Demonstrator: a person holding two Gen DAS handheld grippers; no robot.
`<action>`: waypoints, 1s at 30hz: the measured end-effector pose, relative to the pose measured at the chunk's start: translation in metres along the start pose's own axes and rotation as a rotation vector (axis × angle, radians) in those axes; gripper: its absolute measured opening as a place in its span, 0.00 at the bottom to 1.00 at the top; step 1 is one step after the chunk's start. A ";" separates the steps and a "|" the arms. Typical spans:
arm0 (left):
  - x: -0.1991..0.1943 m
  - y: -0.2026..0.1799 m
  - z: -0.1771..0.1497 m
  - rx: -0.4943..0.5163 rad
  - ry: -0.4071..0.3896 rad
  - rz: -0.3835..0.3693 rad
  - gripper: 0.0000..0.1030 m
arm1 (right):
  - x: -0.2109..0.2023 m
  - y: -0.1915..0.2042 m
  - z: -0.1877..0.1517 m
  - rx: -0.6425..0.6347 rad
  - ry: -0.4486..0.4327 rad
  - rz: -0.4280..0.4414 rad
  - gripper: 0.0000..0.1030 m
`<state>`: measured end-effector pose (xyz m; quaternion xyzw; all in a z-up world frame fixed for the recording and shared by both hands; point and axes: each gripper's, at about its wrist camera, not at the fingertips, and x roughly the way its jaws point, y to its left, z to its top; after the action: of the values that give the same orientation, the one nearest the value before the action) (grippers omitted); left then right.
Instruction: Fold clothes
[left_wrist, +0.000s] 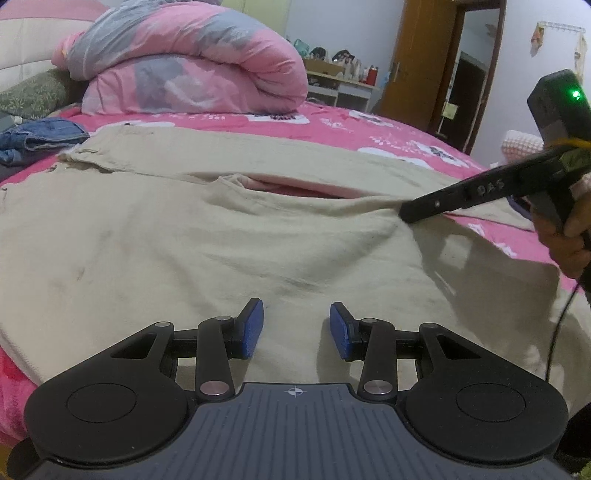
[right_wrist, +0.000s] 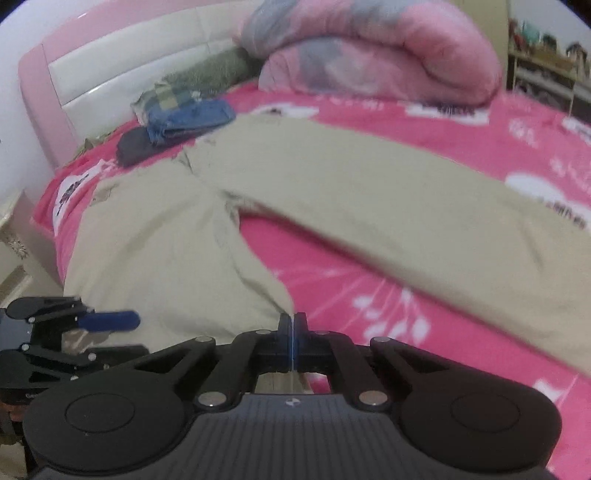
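Beige trousers (left_wrist: 184, 240) (right_wrist: 369, 192) lie spread on the pink bed sheet (left_wrist: 369, 129) (right_wrist: 332, 280), legs apart in a V with sheet showing between them. My left gripper (left_wrist: 296, 328) (right_wrist: 125, 334) hovers open just over the near leg's cloth, nothing between its blue pads (left_wrist: 253, 328). My right gripper (right_wrist: 293, 325) (left_wrist: 406, 214) comes in from the right in the left wrist view. Its jaws are shut on the inner edge of the near trouser leg, and the cloth rises in a ridge toward its tip. A person's hand (left_wrist: 569, 236) holds its handle.
A rolled pink-and-grey duvet (left_wrist: 192, 62) (right_wrist: 369, 48) lies at the back of the bed. Folded jeans (left_wrist: 40, 136) (right_wrist: 188, 118) and a dark garment (right_wrist: 136, 147) sit by the headboard (right_wrist: 110, 74). A shelf (left_wrist: 340, 81) and wooden door (left_wrist: 417, 55) stand beyond.
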<state>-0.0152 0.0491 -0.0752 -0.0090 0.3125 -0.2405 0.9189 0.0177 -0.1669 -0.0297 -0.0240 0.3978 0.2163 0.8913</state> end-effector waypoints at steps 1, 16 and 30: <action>0.000 0.000 -0.001 0.004 0.003 0.000 0.39 | 0.005 0.003 -0.002 -0.031 0.007 -0.025 0.00; -0.009 -0.008 0.009 0.060 -0.021 -0.007 0.39 | -0.070 -0.059 -0.025 0.176 -0.092 -0.182 0.13; 0.033 -0.123 0.017 0.315 0.035 -0.228 0.39 | -0.247 -0.083 -0.215 0.631 -0.236 -0.518 0.43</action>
<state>-0.0359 -0.0766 -0.0596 0.1037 0.2840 -0.3892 0.8701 -0.2447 -0.3789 -0.0091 0.1758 0.3205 -0.1458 0.9193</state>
